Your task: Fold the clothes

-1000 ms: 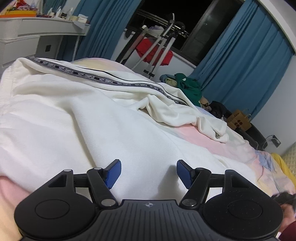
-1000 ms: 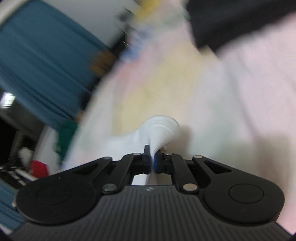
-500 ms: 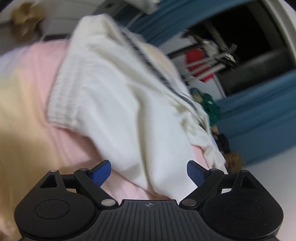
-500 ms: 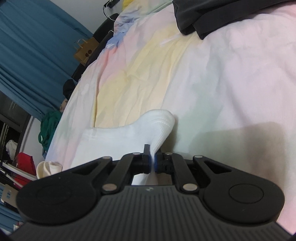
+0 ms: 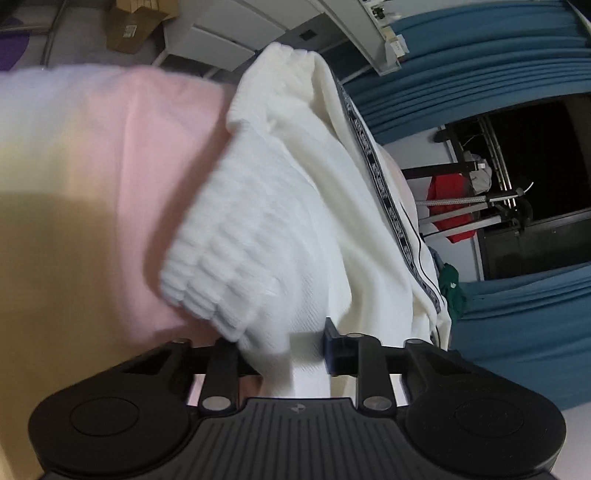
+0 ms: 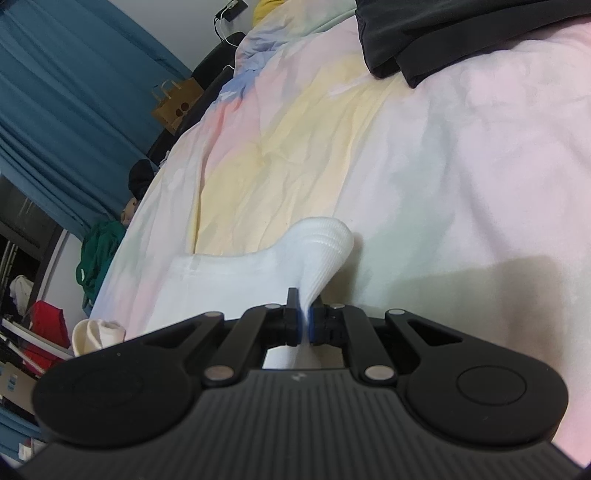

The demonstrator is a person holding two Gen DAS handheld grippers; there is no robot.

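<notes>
White knit garment point(image 5: 280, 206) on pastel bedspread point(image 6: 461, 177) — left gripper point(image 5: 284, 350) jaws closing around its ribbed hem; right gripper point(image 6: 304, 325) clamped tight on another white ribbed edge point(image 6: 321, 247).

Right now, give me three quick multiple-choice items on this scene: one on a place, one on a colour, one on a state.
1. Where does the black garment lie?
A. on the pastel bedcover, far side
B. on the floor
C. on a chair

2. What colour are the curtains?
A. red
B. blue
C. white

3. What is the right hand-held gripper doing?
A. open above the bed
B. shut on nothing
C. pinching the ribbed cuff of the white knit garment

Key: 1 A, the dark cloth sits on the bedcover at the top of the right wrist view. 2 B, blue folds hang at the left. 3 C, white ribbed fabric runs between the closed blue pads.
</notes>
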